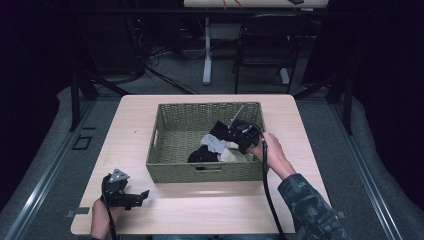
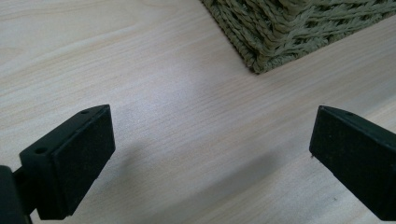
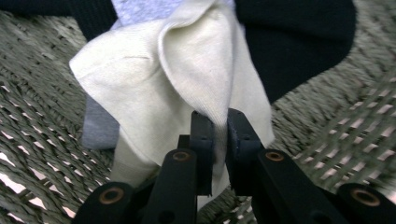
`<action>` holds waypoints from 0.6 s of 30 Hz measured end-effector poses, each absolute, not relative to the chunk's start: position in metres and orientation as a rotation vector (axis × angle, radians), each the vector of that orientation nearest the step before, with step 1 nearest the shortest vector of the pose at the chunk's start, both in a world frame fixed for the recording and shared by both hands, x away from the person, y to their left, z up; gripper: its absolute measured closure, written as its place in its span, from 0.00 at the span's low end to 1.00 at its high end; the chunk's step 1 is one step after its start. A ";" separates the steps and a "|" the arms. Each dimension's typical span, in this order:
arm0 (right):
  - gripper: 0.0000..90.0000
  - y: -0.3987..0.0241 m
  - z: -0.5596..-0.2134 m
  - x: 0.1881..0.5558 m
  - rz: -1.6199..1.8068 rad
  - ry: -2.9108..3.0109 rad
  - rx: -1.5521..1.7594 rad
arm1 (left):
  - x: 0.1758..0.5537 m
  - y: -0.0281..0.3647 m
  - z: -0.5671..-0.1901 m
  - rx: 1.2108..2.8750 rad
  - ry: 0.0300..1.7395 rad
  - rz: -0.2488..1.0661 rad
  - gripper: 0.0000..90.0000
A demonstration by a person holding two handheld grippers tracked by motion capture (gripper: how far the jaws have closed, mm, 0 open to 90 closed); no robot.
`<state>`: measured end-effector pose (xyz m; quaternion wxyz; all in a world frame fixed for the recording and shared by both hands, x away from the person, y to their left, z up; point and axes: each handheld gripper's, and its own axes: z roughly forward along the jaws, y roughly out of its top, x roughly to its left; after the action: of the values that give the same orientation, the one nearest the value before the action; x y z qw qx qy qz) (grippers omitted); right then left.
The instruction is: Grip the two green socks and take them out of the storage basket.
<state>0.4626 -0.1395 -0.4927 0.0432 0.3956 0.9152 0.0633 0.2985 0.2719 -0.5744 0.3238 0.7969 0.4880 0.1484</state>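
Right gripper (image 3: 220, 128) pinching cream cloth (image 3: 187, 79) fold inside wicker basket (image 1: 175, 125); black (image 3: 299, 42) and grey (image 3: 98, 128) garments half buried beneath. Left gripper (image 2: 210, 154) wide apart, nothing between, over table (image 2: 140, 70); basket corner cropped.

No readable text, label, brand or number anywhere here
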 end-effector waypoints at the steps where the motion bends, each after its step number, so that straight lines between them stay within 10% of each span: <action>1: 0.93 -0.140 -0.493 0.463 0.194 2.799 1.210 | 0.299 0.272 -0.574 2.091 1.280 0.389 0.00; 18: 0.91 -0.152 -0.450 0.460 0.342 2.744 1.215 | 0.299 0.272 -0.575 2.098 1.277 0.384 0.00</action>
<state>0.4596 -0.1520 -0.4498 0.0607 0.4016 0.9068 0.1131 0.2991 0.2716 -0.5749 0.3218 0.7991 0.4864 0.1461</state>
